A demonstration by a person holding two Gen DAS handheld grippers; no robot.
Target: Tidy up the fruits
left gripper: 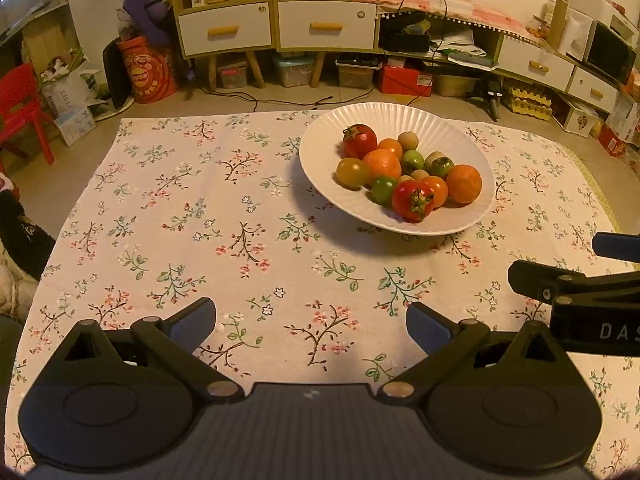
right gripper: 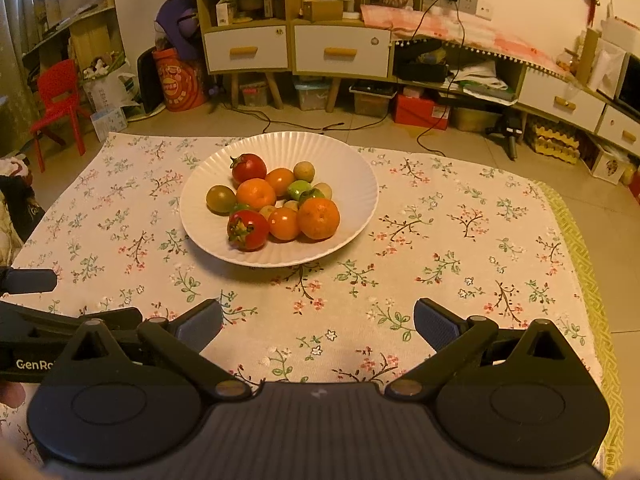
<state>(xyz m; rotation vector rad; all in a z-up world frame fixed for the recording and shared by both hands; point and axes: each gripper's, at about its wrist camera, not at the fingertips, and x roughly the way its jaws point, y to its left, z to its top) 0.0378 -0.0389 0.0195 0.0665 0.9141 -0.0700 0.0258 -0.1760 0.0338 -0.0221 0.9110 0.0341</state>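
A white ribbed plate (left gripper: 320,160) (right gripper: 360,184) stands on the floral tablecloth (left gripper: 200,220) (right gripper: 460,240), holding several fruits in a heap: red tomatoes (left gripper: 412,200) (right gripper: 248,230), oranges (left gripper: 464,184) (right gripper: 318,218), small green fruits (left gripper: 383,189) (right gripper: 298,189) and pale round ones (left gripper: 408,140) (right gripper: 304,171). My left gripper (left gripper: 311,326) hovers open over the cloth, well short of the plate, nothing between its fingers. My right gripper (right gripper: 318,324) is open too, empty, in front of the plate. Each gripper shows at the edge of the other's view.
Beyond the table's far edge stand drawer cabinets (left gripper: 276,26) (right gripper: 296,50), storage boxes and cables on the floor. A red chair (left gripper: 24,108) (right gripper: 60,100) stands at the left. A green-yellow mat edge (right gripper: 588,280) runs along the cloth's right side.
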